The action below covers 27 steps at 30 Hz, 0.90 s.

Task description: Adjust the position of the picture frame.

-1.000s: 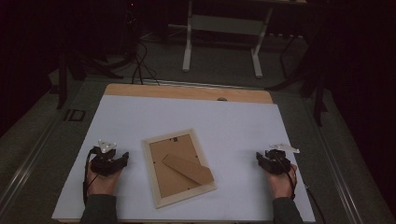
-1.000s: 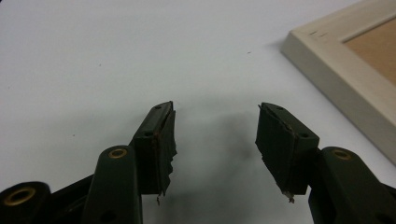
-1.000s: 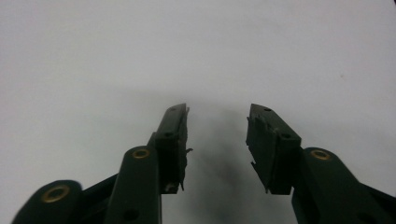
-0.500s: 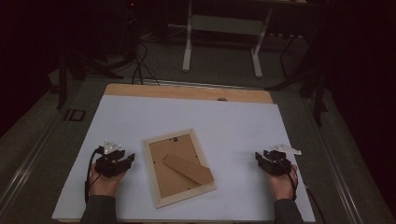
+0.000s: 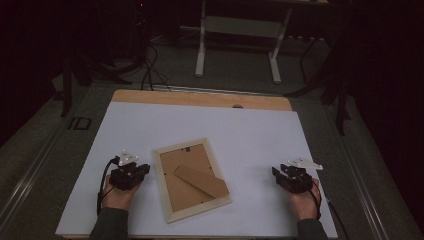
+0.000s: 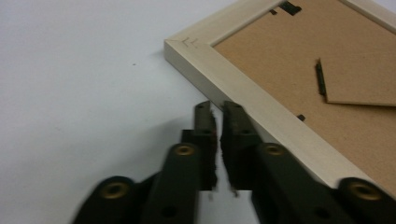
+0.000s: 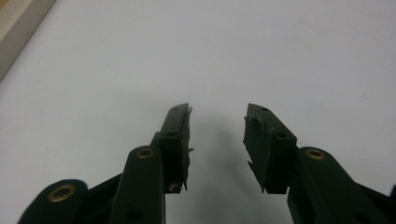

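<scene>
A pale wooden picture frame (image 5: 164,186) lies face down in the middle of the white sheet, brown backing board (image 5: 187,162) up, with its cardboard stand (image 5: 201,181) flat on the board. My left gripper (image 5: 144,170) rests on the sheet just left of the frame. In the left gripper view, the left gripper (image 6: 218,110) has its jaws together with nothing between them, their tips right beside the frame's (image 6: 243,88) outer edge. My right gripper (image 5: 279,173) sits on the sheet well to the right of the frame; seen up close, the right gripper (image 7: 218,112) is open and empty.
The white sheet (image 5: 250,130) covers a wooden table whose bare strip (image 5: 200,98) shows at the far edge. Beyond the table are a metal stand's legs (image 5: 272,65) and cables (image 5: 150,65) on a dark floor. A corner of the frame (image 7: 18,23) shows upper left in the right gripper view.
My left gripper has slid a little to the right, closer to the frame's left edge. The right gripper has barely moved. The frame lies where it was.
</scene>
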Each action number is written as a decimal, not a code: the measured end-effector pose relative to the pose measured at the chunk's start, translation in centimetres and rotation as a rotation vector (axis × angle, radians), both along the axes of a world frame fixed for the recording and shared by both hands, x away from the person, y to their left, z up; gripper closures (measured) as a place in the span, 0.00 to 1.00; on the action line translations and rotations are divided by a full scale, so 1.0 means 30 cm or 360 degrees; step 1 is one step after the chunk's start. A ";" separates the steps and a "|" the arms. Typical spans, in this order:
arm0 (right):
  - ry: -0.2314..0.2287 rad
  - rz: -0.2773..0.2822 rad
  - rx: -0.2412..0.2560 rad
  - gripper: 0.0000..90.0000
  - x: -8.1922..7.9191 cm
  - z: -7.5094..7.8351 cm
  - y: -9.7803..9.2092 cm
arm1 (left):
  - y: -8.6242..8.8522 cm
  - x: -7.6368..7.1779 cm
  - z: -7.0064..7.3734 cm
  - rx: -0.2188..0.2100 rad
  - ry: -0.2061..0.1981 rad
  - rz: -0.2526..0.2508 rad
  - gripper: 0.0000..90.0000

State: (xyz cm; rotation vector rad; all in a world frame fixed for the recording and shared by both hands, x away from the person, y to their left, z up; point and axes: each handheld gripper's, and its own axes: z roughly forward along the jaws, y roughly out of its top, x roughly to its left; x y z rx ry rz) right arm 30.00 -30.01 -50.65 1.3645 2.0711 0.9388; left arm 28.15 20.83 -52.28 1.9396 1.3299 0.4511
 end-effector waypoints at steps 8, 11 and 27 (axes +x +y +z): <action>-0.0009 0.0044 0.0026 0.66 -0.017 0.030 -0.012 | -0.020 0.002 0.002 0.0034 0.0003 -0.0029 1.00; -0.0006 0.0065 0.0096 0.66 -0.023 0.043 -0.016 | -0.029 0.001 -0.002 0.0064 0.0012 -0.0043 1.00; 0.0008 0.0118 0.0166 0.65 -0.025 0.052 -0.013 | -0.063 0.023 -0.029 0.0116 0.0104 -0.0056 1.00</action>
